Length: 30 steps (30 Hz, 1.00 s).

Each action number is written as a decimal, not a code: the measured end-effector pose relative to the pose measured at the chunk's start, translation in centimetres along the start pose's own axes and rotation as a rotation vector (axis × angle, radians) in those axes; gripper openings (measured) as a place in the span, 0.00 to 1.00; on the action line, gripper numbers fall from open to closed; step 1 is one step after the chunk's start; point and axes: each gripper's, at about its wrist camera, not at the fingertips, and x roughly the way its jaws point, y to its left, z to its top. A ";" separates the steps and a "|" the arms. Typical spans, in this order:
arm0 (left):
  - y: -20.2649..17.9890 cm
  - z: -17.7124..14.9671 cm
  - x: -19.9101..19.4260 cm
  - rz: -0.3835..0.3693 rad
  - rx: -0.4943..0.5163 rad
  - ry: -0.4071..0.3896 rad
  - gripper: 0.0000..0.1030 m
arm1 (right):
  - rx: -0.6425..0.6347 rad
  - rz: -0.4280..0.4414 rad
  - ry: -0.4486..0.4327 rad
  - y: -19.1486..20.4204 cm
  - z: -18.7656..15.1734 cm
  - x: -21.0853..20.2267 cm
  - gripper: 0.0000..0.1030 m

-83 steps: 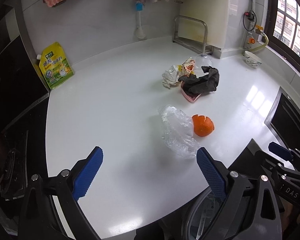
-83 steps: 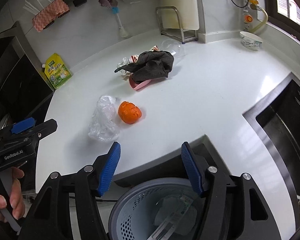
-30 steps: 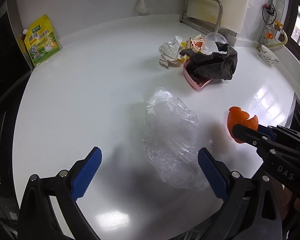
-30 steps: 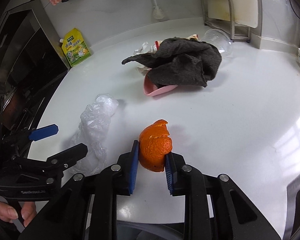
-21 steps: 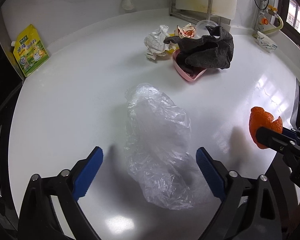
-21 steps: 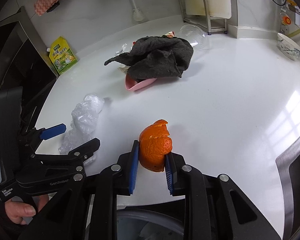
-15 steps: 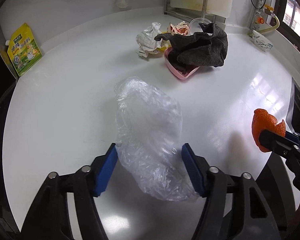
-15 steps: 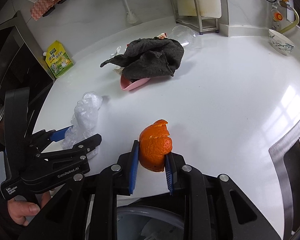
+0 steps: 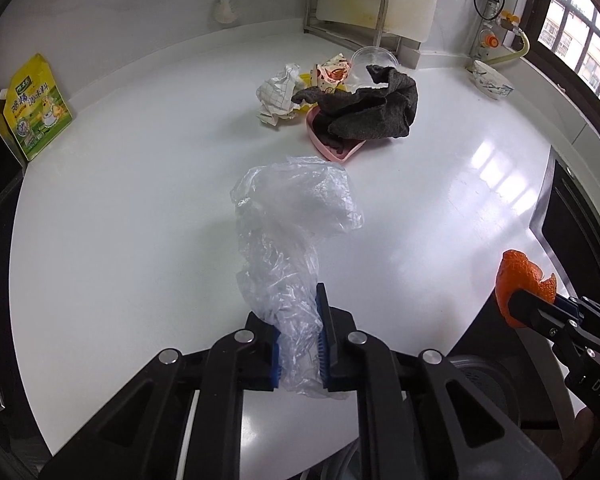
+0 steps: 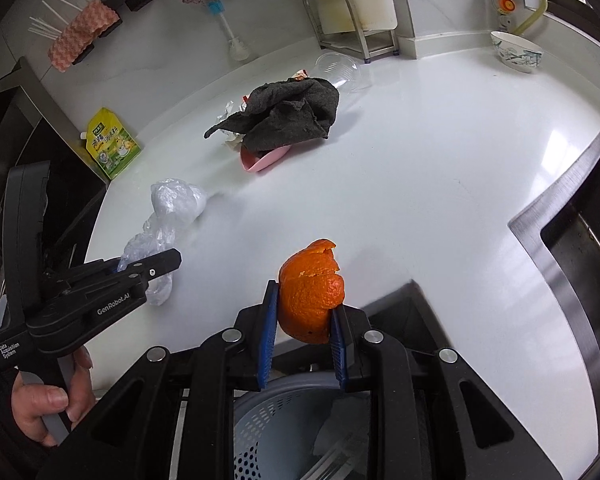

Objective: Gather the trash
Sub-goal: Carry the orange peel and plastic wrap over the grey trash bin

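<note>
left gripper [image 9: 298, 344] jaws just snapped in from wide open, now pinching the near end of the clear plastic bag [image 9: 292, 232], rest of it trailing on the white counter [image 9: 140, 208], right gripper [image 10: 304, 340] still clamping the orange peel [image 10: 310, 292], now carried back over the grey bin [image 10: 284, 428]

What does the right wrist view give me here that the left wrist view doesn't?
Only the right wrist view shows the perforated bin under the right gripper, the sink, and the person's hand. Only the left wrist view shows the left gripper, whose jaws have just been closing, pinching the plastic bag head-on, plus the crumpled paper. Both show the orange peel, grey cloth, pink dish and yellow pouch.
</note>
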 end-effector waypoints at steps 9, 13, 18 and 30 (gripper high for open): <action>-0.1 -0.8 -4.0 0.007 0.039 -0.026 0.14 | 0.028 -0.042 -0.018 0.5 -2.7 -4.2 0.23; -0.6 -1.5 -5.6 -0.003 0.061 -0.038 0.14 | 0.060 -0.052 -0.039 0.6 -3.9 -6.4 0.22; -2.1 -2.9 -7.6 -0.040 0.100 -0.049 0.14 | 0.076 -0.064 -0.045 0.7 -5.8 -8.7 0.22; -7.9 -9.1 -9.7 -0.147 0.244 0.017 0.13 | 0.118 -0.091 -0.014 -0.9 -12.1 -11.7 0.22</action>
